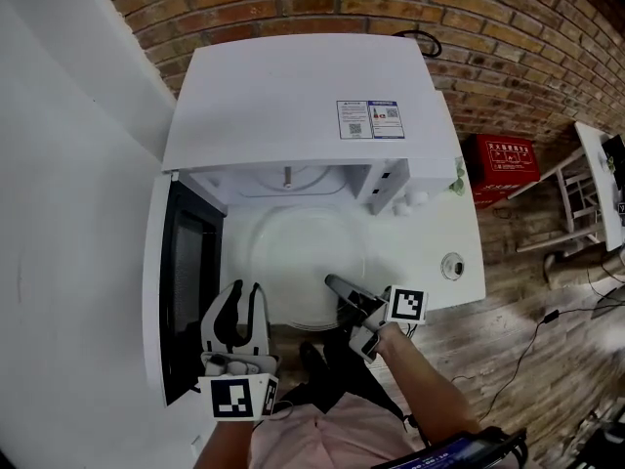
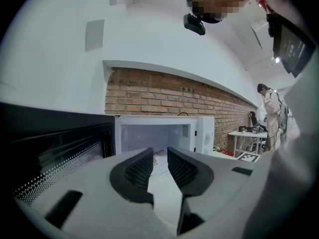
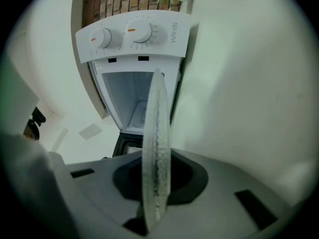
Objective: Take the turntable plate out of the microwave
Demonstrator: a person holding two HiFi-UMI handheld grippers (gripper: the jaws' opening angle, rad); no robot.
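Note:
The glass turntable plate is out in front of the open white microwave, held about level over the white counter. My right gripper is shut on the plate's near right rim. In the right gripper view the plate appears edge-on between the jaws of the right gripper, with the microwave's dials behind. My left gripper hangs open and empty at the plate's near left, beside the door. In its own view the left gripper faces the bare cavity.
The microwave door swings out to the left. A small round object lies on the counter's right side. A red box stands on the wooden floor by the brick wall, with a white table further right. A person stands far off.

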